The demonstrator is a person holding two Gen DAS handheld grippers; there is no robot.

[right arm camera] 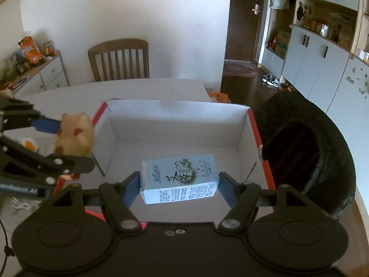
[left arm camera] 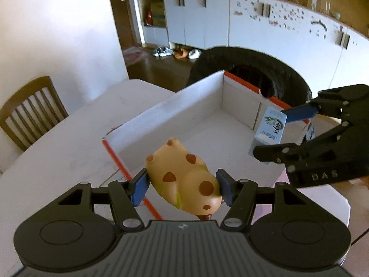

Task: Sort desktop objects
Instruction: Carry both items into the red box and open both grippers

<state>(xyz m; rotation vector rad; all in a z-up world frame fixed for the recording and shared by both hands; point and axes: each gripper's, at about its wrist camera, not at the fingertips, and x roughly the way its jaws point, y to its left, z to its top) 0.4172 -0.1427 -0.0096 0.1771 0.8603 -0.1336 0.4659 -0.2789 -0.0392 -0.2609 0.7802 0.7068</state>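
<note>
My left gripper (left arm camera: pixel 182 188) is shut on a tan toy animal with brown spots (left arm camera: pixel 184 175), held over the near left corner of an open white cardboard box with red edges (left arm camera: pixel 161 108). In the right wrist view the same toy (right arm camera: pixel 76 136) hangs just outside the box's left wall (right arm camera: pixel 105 124), with the left gripper (right arm camera: pixel 66 143) around it. My right gripper (right arm camera: pixel 180 185) is shut on a pale blue carton with printed leaves and lettering (right arm camera: pixel 180 180), held above the box floor. From the left wrist view that carton (left arm camera: pixel 269 131) shows in the right gripper (left arm camera: pixel 272 133) over the box's right side.
The box sits on a white table (left arm camera: pixel 69 138). A wooden chair (right arm camera: pixel 118 58) stands at the far side. A black round seat (right arm camera: pixel 306 152) is close to the box's right wall. Small items (right arm camera: pixel 27 144) lie on the table left of the box. Cabinets line the far wall.
</note>
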